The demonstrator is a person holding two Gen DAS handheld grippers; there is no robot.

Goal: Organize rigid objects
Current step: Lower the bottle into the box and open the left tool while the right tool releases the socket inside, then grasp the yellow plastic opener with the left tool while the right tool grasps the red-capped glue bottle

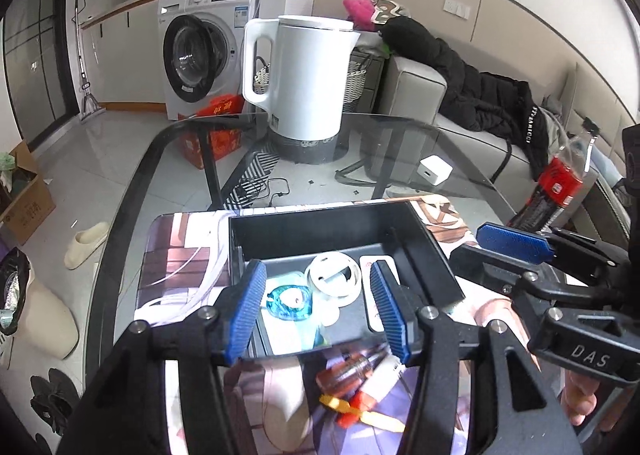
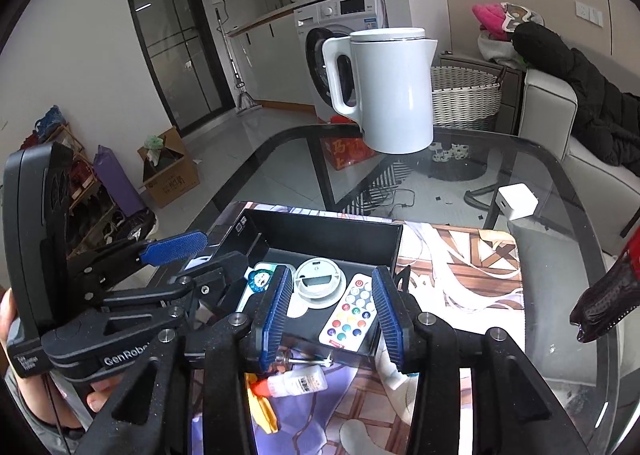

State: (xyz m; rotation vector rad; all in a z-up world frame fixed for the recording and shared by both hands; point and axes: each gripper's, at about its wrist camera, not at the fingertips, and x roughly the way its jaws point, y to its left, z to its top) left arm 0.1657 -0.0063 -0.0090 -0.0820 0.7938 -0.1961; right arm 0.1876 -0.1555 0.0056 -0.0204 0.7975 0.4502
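Note:
A black open box [image 1: 424,255] [image 2: 332,231] sits on a printed mat [image 1: 176,247] [image 2: 456,267] on the glass table. It holds a white round disc [image 1: 334,275] [image 2: 318,281], a blue trinket [image 1: 288,301] [image 2: 260,280] and a white remote with coloured buttons [image 2: 352,313]. A screwdriver with an orange handle [image 1: 352,369], a small white bottle [image 2: 298,377] and yellow-orange bits [image 1: 360,411] lie on the mat just before the box. My left gripper [image 1: 318,313] and right gripper [image 2: 332,315] hover open and empty over the box's near edge, side by side.
A white kettle [image 1: 304,75] [image 2: 392,91] stands at the table's far side. A white charger cube [image 1: 434,171] [image 2: 516,201] lies at the right. A cola bottle [image 1: 560,183] stands at the right edge. Sofa, washing machine and floor clutter lie beyond.

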